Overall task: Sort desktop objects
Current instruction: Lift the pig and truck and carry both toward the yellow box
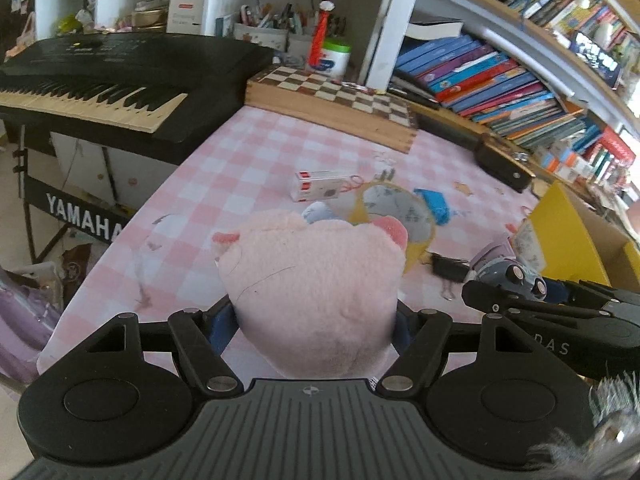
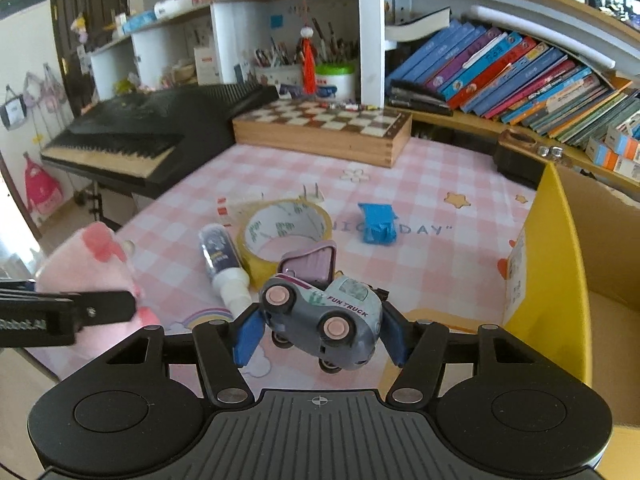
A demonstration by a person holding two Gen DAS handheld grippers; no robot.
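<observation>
A pink plush (image 1: 316,292) was clamped upright; a grey toy truck (image 2: 324,316) hung tilted, wheels sideways.

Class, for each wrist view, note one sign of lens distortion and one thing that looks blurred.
Left wrist view: the bookshelf bows into a curve; the pink plush toy is soft, too close. Right wrist view: shelves bend likewise; the keyboard looks smeared.
</observation>
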